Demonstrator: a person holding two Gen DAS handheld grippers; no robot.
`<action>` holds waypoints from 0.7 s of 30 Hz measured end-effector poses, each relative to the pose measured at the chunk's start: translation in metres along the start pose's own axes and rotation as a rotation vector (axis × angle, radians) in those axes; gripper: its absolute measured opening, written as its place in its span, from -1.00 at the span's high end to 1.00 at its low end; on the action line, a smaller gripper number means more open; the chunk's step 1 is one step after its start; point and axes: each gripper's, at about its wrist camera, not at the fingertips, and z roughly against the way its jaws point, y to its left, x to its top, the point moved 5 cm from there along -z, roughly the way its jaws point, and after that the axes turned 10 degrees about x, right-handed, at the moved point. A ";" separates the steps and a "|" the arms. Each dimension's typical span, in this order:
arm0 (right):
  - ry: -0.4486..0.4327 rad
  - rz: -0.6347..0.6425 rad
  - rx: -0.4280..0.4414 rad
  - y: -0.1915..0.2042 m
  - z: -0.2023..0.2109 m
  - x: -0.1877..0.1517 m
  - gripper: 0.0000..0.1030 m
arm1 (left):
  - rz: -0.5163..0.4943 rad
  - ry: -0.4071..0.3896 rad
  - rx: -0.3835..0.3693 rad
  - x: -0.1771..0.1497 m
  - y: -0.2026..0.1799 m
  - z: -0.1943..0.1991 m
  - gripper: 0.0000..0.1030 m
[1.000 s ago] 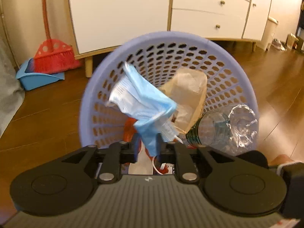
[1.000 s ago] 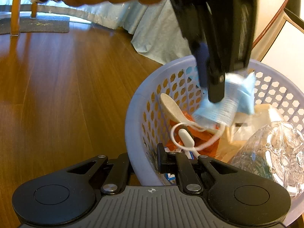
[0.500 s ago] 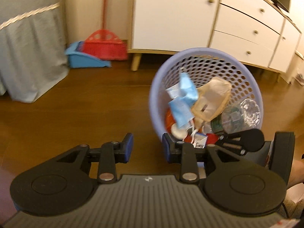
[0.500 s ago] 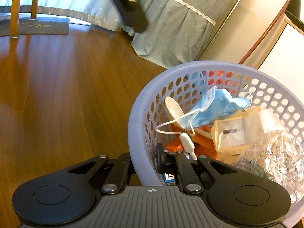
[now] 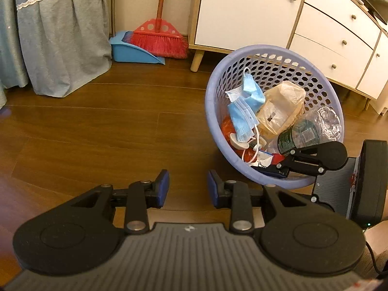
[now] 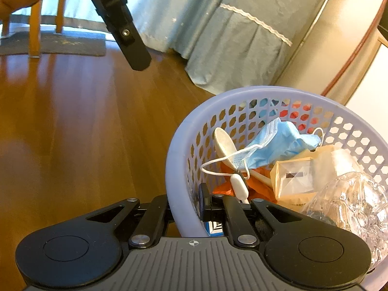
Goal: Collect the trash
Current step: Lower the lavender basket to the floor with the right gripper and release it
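Released a moment ago, the crumpled blue pleated face mask now lies inside the lavender perforated plastic basket, and the left gripper has drawn back over bare wooden floor, its blue-padded jaws apart and empty. Ahead and right of it, the right gripper clamps the basket's smooth near rim. Beside the mask sit a tan paper bag, a crushed clear plastic bottle, orange wrapping and a pale spoon. Beyond stand a red broom, blue dustpan and white cabinet.
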 end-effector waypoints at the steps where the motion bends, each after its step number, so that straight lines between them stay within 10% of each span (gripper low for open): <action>1: -0.004 0.001 0.009 0.001 -0.001 0.003 0.93 | 0.006 0.000 0.004 0.000 0.001 0.001 0.42; 21: -0.111 -0.088 0.291 0.016 0.016 0.051 0.93 | 0.119 0.064 0.113 -0.038 0.029 0.034 0.18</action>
